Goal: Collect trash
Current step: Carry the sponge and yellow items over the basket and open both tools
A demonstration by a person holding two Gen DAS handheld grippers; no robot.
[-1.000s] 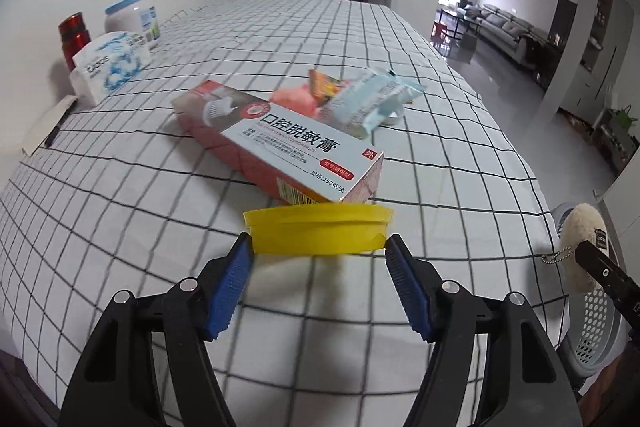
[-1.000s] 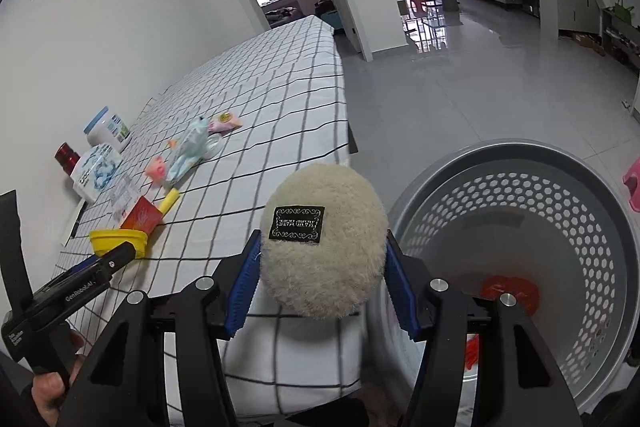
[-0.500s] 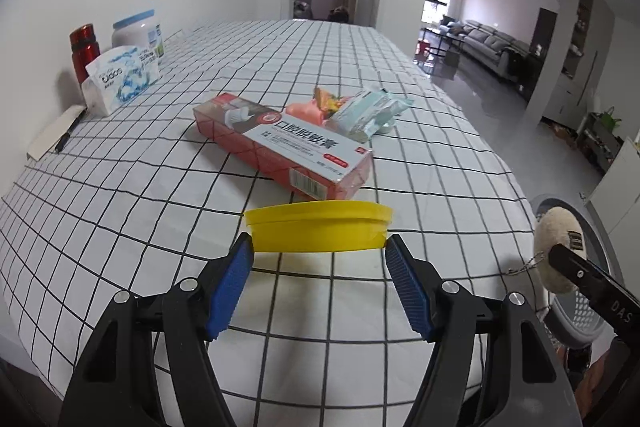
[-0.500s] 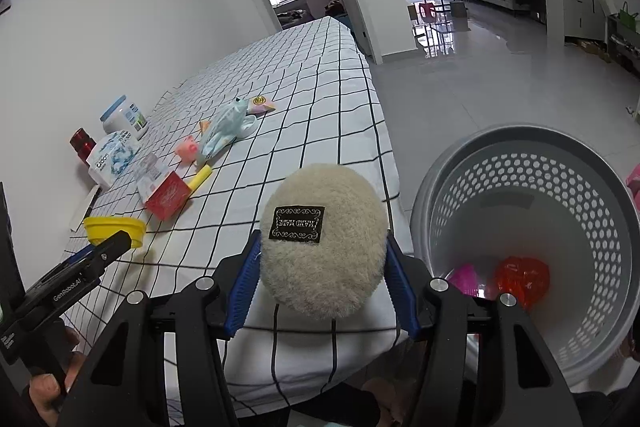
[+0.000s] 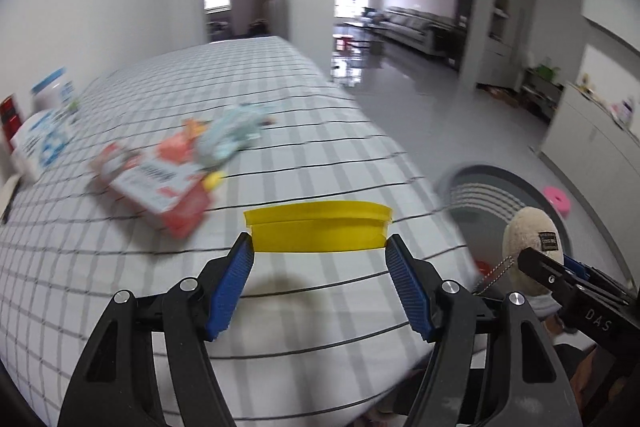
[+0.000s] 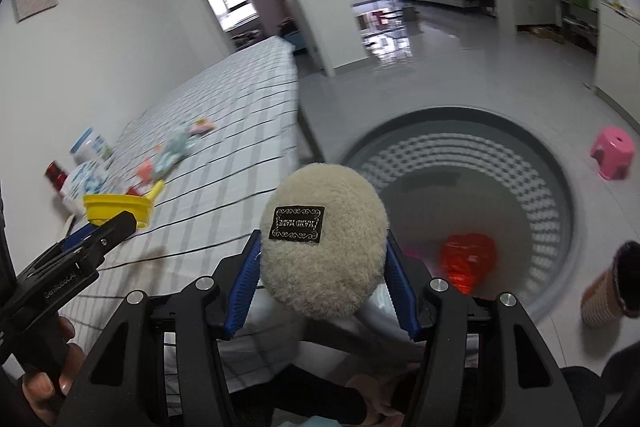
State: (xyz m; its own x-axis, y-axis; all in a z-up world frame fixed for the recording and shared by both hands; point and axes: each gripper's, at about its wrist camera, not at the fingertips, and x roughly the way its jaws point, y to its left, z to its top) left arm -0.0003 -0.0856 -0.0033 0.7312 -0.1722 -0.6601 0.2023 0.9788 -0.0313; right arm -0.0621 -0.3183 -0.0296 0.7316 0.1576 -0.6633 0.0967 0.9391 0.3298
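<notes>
My left gripper (image 5: 319, 247) is shut on a yellow plastic lid (image 5: 318, 230) and holds it above the checked table's near right corner. It also shows in the right wrist view (image 6: 118, 207). My right gripper (image 6: 323, 259) is shut on a beige fluffy pompom (image 6: 323, 245) with a black label, held beside the table edge and left of the grey perforated basket (image 6: 552, 195). The pompom also shows in the left wrist view (image 5: 530, 239). The basket holds a red wrapper (image 6: 468, 259) and something pink.
On the table lie a red and white toothpaste box (image 5: 154, 183), a pale blue wrapper (image 5: 230, 131), orange scraps, a wipes pack (image 5: 42, 143) and a white jar (image 5: 52, 93). A pink stool (image 6: 612, 157) and a brown paper cup (image 6: 608, 291) are beside the basket.
Both grippers have swung right toward the basket with their loads. The basket is now larger and nearer in both views. The table items have slid left.
</notes>
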